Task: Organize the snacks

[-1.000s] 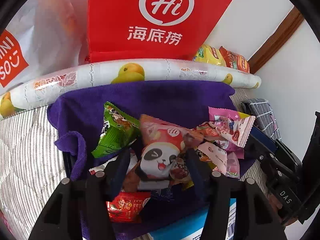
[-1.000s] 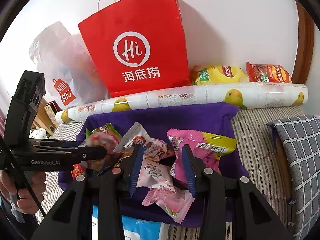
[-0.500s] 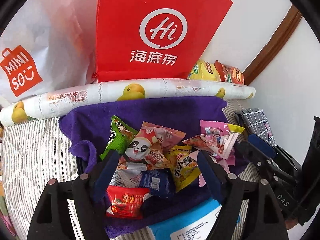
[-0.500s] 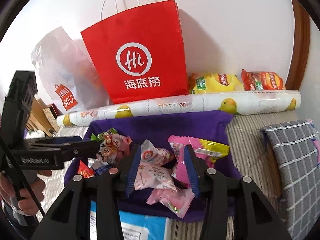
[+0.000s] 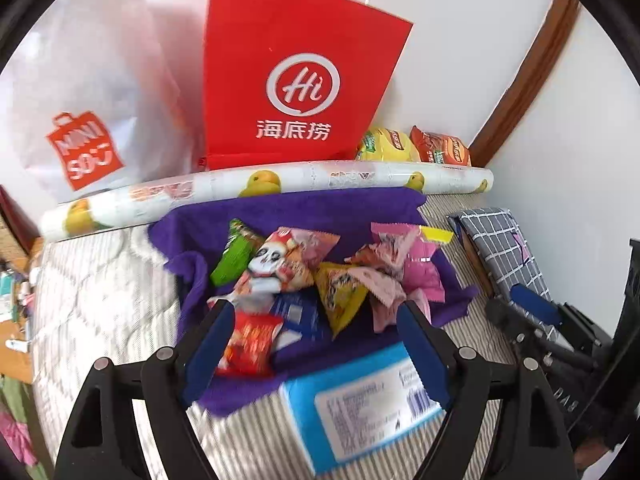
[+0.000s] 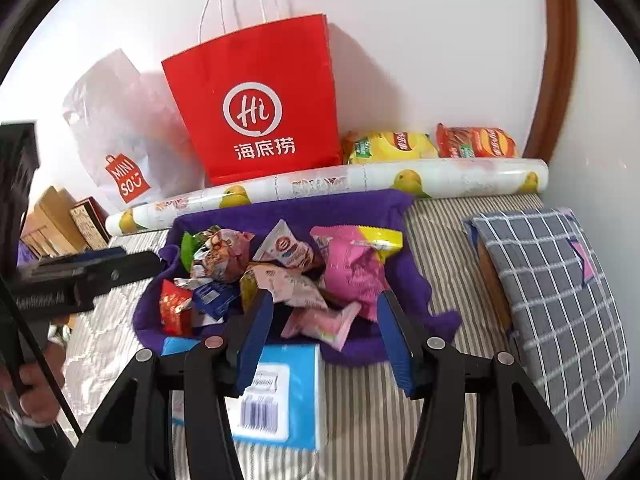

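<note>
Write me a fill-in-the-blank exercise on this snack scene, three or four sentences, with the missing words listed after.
1. The snack packets lie heaped on a ____ cloth.
2. The paper bag standing against the wall is ____.
3. A yellow chip bag and an orange chip bag lie behind the ____-printed roll.
4. Between the right gripper and its camera lies a ____ box.

Missing words: purple; red; fruit; blue

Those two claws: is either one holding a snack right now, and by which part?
Neither. The left claw and right claw are both opening, empty, above the snack pile.
</note>
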A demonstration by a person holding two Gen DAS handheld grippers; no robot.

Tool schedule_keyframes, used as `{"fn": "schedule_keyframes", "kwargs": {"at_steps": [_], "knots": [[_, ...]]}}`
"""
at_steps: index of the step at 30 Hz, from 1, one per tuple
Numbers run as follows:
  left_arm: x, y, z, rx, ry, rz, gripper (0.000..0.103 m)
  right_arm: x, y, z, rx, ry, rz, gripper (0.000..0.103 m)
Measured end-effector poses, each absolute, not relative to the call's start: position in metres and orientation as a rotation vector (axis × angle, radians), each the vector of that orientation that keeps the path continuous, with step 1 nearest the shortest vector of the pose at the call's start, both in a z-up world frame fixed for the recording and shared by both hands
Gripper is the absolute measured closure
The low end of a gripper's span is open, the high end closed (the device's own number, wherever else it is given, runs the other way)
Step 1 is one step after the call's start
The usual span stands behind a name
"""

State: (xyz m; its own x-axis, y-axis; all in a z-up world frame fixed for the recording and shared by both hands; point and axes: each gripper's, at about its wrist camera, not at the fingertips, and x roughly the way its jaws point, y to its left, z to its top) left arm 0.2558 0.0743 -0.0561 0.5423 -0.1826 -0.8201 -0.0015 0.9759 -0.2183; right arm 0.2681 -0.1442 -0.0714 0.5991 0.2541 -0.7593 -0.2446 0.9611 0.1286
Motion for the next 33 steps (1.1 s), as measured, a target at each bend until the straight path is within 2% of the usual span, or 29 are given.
{"fn": "schedule_keyframes", "kwargs": {"at_steps": [7,8,9,11,13,18,33], "knots": [[0.191,0.071,-0.027,-0.21,0.932,-0.081,0.013,0.218,-0.15,-0.042,0.003,0.857,0.256,0.049],[0.186,0.069,-0.024,-0.206,0.925,-0.08,0.012,0.211,-0.151,-0.039,0.001,0.852,0.251,0.044],[0.179,0.067,-0.022,-0.2,0.918,-0.079,0.012,0.202,-0.153,-0.036,-0.001,0.846,0.247,0.033],[0.159,0.062,-0.015,-0.185,0.898,-0.071,0.011,0.183,-0.159,-0.029,0.002,0.828,0.236,0.023],[0.147,0.058,-0.01,-0.181,0.883,-0.066,0.011,0.167,-0.165,-0.023,0.012,0.814,0.223,0.022],[0.109,0.041,0.003,-0.149,0.835,-0.053,0.008,0.13,-0.181,-0.011,0.027,0.78,0.203,0.011],[0.03,0.004,0.022,-0.097,0.756,-0.033,0.007,0.049,-0.213,0.001,0.006,0.748,0.137,0.008]]}}
